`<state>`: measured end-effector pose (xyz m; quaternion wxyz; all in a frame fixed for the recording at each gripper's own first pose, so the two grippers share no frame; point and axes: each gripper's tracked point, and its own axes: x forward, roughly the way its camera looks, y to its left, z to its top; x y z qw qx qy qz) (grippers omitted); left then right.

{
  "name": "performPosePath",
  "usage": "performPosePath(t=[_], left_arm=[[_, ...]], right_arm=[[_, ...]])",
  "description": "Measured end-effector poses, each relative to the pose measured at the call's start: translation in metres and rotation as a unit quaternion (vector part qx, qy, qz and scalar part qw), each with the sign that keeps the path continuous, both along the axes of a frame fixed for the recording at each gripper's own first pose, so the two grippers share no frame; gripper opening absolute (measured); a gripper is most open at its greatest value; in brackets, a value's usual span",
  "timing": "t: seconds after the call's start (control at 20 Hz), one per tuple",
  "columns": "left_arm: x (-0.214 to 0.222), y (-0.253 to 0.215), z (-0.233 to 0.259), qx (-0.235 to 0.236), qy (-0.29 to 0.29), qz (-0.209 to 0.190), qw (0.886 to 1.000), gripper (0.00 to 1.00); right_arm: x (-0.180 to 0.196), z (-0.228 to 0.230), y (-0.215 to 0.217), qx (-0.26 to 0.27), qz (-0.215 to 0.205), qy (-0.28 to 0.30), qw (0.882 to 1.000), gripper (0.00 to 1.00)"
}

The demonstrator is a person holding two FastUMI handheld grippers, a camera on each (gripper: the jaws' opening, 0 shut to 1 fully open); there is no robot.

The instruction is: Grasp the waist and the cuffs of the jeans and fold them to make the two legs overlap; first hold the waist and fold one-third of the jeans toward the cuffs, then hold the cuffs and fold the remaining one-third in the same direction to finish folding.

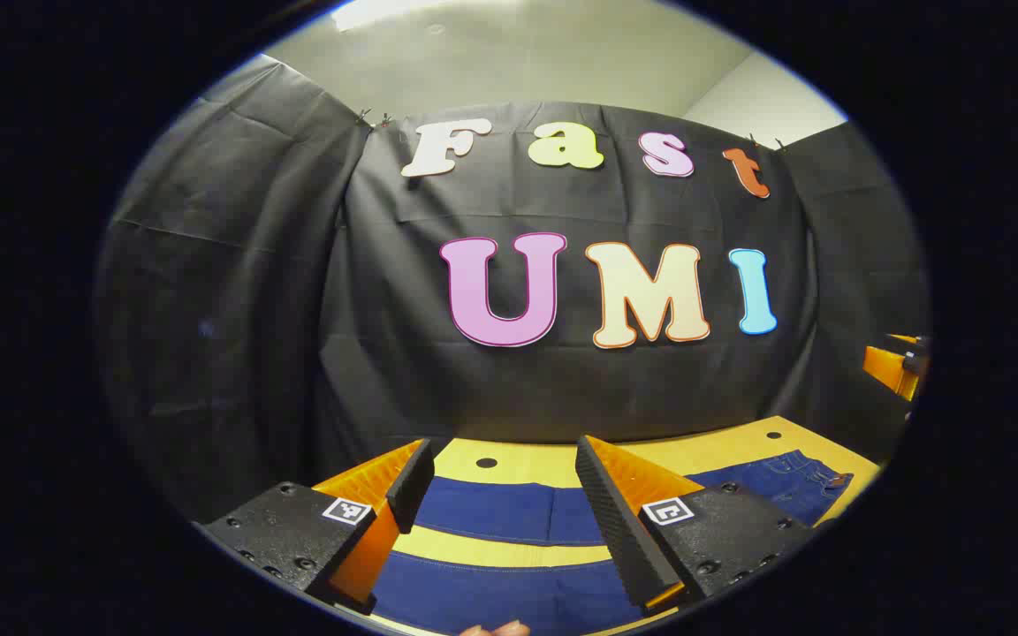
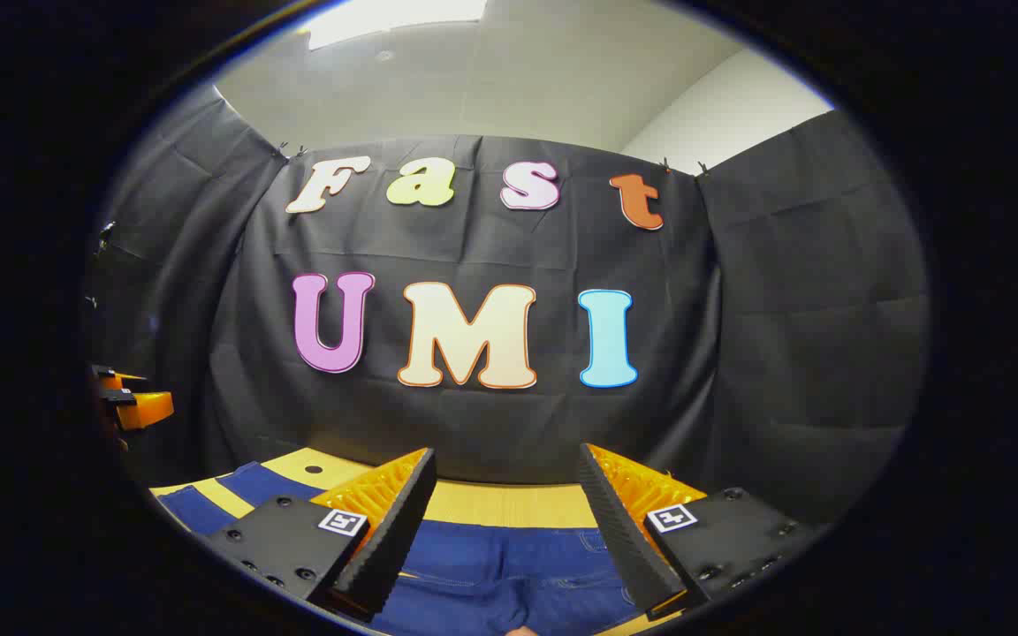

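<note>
A: Which step?

B: By the look of it, the very first, not yet begun. Jeans [image 1: 509, 512] flat on the table [image 1: 739, 446], both legs spread apart with a strip of yellow tabletop between them, so no overlap so far.

A: State of the tongs?

B: Left tongs [image 1: 502, 517] spread wide, nothing between the fingers, hanging above the two legs near the cuff end. Right tongs [image 2: 509, 530] likewise spread, empty, poised above the waist [image 2: 509, 565], seams and pockets showing between the fingers at 6 o'clock.

A: Where do the jeans lie, then?

B: In the left gripper view, legs at 6 o'clock, waist end [image 1: 805, 484] off toward 4 o'clock. In the right gripper view, waist at 6 o'clock, legs [image 2: 239, 490] running off toward 8 o'clock.

A: Next move?

B: Probably a drop onto the cloth: right onto the waistband edge, left onto a cuff, both closing firmly on a single leg's side, then a carry across to lay one leg on the other. Needs matched lift at both ends, or the denim twists.

A: Counts?

B: One pair of jeans, two legs. Two tongs, two fingers each. One table. Other gripper [image 2: 133, 402] glimpsed at 9 o'clock of the right gripper view.
</note>
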<state>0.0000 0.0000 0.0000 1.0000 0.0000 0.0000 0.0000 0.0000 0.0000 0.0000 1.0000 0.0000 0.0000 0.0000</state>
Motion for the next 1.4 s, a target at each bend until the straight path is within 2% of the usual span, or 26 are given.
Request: performPosePath(t=[0.8,0.85,0.9,0.95,1.0,1.05,1.1,1.15,1.25,1.4], left_arm=[[0.009,0.008,-0.016,-0.015,0.024,0.017,0.999,0.95],[0.009,0.008,-0.018,-0.008,0.028,0.013,0.999,0.94],[0.005,0.01,-0.024,0.02,0.038,0.0,0.999,0.95],[0.002,0.017,-0.03,0.074,0.04,-0.013,0.996,0.95],[-0.005,0.033,-0.036,0.145,0.041,-0.017,0.988,0.9],[-0.008,0.052,-0.042,0.211,0.047,-0.018,0.976,1.0],[-0.013,0.067,-0.05,0.258,0.06,-0.021,0.964,1.0],[-0.018,0.075,-0.065,0.287,0.079,-0.029,0.954,0.95],[-0.029,0.09,-0.107,0.331,0.13,-0.049,0.933,0.95],[-0.041,0.106,-0.171,0.42,0.205,-0.1,0.879,0.95]], right_arm=[[0.02,-0.017,0.013,-0.018,0.02,0.021,0.999,1.0],[0.02,-0.017,0.014,-0.018,0.021,0.02,0.999,1.0],[0.021,-0.017,0.015,-0.018,0.022,0.019,0.999,1.0],[0.022,-0.017,0.017,-0.019,0.023,0.017,0.999,1.0],[0.023,-0.019,0.019,-0.019,0.025,0.016,0.999,1.0],[0.025,-0.024,0.02,-0.019,0.024,0.019,0.999,1.0],[0.027,-0.031,0.022,-0.019,0.024,0.028,0.999,1.0],[0.027,-0.039,0.026,-0.017,0.025,0.037,0.999,0.99],[0.027,-0.046,0.035,-0.021,0.026,0.046,0.998,1.0],[0.021,-0.061,0.047,-0.045,0.03,0.062,0.997,1.0]])
